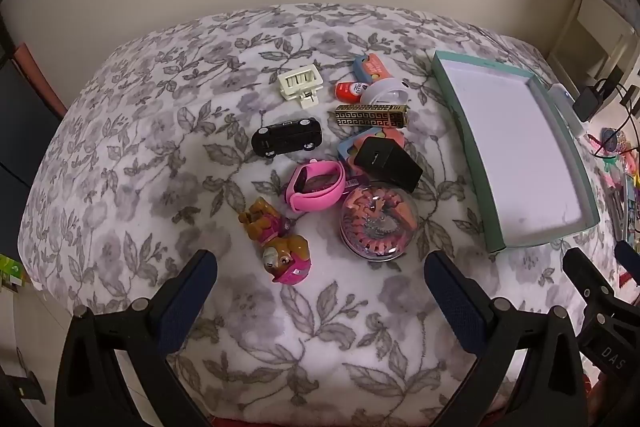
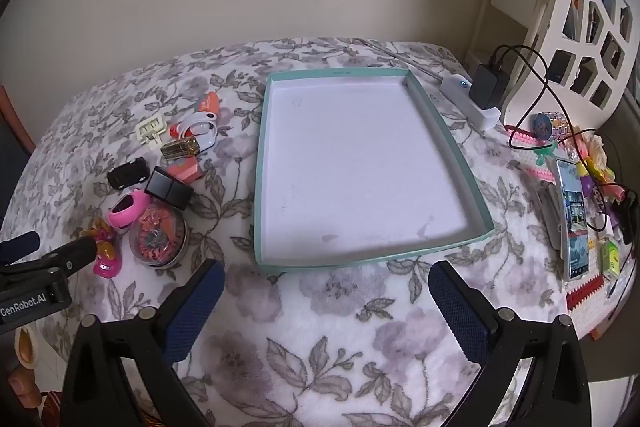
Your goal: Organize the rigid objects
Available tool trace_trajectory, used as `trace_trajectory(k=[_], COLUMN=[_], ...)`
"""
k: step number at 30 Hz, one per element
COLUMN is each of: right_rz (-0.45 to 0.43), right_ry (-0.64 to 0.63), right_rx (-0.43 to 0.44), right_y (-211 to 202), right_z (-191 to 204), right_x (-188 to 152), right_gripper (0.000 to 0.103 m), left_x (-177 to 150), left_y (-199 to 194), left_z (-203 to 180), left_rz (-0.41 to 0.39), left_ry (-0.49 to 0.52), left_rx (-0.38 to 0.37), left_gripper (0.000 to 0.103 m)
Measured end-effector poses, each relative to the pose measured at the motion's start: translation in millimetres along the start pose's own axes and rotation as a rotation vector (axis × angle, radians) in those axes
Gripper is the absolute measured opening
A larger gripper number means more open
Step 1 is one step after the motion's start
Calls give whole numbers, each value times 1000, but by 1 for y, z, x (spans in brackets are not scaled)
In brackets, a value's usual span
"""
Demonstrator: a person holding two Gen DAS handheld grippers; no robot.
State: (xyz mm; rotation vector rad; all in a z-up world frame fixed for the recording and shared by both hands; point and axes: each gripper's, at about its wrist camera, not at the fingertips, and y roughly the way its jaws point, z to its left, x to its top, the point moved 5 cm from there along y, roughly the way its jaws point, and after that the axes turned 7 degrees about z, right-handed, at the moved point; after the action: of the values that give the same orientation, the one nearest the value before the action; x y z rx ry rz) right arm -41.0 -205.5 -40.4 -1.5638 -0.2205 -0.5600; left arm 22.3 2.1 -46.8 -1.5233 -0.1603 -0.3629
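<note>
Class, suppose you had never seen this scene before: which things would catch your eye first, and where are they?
The big teal-rimmed tray with its bare white floor lies on the floral blanket, straight ahead of the open right gripper. Beside it, ahead of the open left gripper, sits a cluster of small things: a pink watch, a black toy car and a puppy figure.

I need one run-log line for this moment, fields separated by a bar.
left gripper: open, empty | right gripper: open, empty | tray: empty | toys: on blanket beside tray
</note>
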Motion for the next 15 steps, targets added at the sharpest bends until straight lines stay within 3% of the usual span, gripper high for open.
trace_trajectory(k=[15], right_rz=[-2], right_ry=[2], right_rx=[2], right_y=[0], right_z=[1], right_x=[0], right_gripper=[103], left_x=[-1], left_y=[-1], left_z=[5], left_rz=[-1], left_ry=[-11], left_rx=[-3], left_gripper=[103])
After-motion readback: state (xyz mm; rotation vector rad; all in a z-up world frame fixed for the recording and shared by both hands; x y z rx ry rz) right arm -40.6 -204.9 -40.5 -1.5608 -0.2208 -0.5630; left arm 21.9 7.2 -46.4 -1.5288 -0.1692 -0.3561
